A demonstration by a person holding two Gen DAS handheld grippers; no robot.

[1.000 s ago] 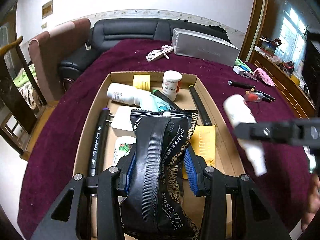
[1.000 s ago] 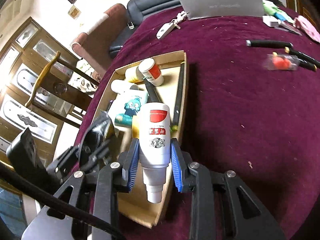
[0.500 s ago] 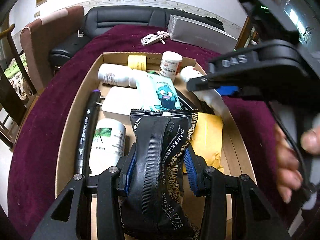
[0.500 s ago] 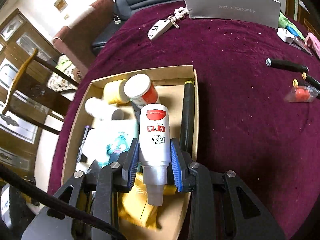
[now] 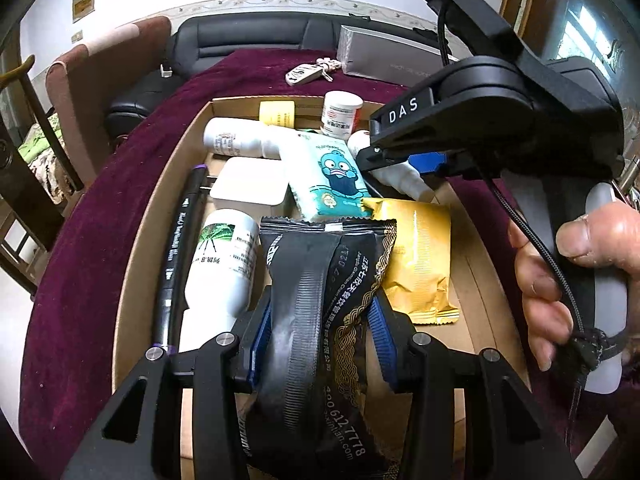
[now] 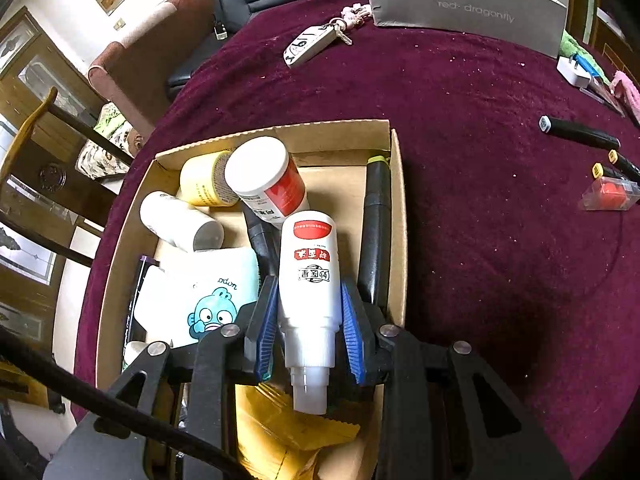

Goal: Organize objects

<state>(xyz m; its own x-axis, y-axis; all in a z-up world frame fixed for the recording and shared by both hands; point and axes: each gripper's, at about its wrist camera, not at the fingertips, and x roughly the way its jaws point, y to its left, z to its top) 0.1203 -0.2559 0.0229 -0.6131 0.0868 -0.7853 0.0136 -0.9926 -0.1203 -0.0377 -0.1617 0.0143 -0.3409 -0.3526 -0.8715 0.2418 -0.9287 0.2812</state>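
**Both jaws loaded above a crowded box**

We see a cardboard box (image 5: 132, 280) on the maroon surface (image 6: 500, 240), packed with things. Along its left wall lies a black marker (image 5: 176, 248); beside that a white bottle with a green label (image 5: 224, 268) and a white square case (image 5: 250, 184). At the far end sit a yellow jar (image 6: 204, 180), a red-and-white jar (image 6: 266, 180) and a white bottle on its side (image 6: 176, 220). A tissue pack with a blue cartoon face (image 5: 334, 176) lies mid-box, a gold sachet (image 5: 416, 256) near the right wall, and a long black marker (image 6: 374, 240) runs along that wall.

Our left gripper (image 5: 320, 344) has its jaws clenched on a black snack packet (image 5: 320, 320), which stands between the blue pads over the near half of the box. Our right gripper (image 6: 308, 328) grasps a white spray bottle (image 6: 310, 276), nozzle pointing back toward the camera, held over the box's right side.

The left view alone shows the right hand (image 5: 576, 276) on its handle. The right view alone shows markers (image 6: 580, 136), a red-filled clear case (image 6: 610, 194), a key fob (image 6: 310, 46) and a grey box (image 6: 468, 4) out on the surface.
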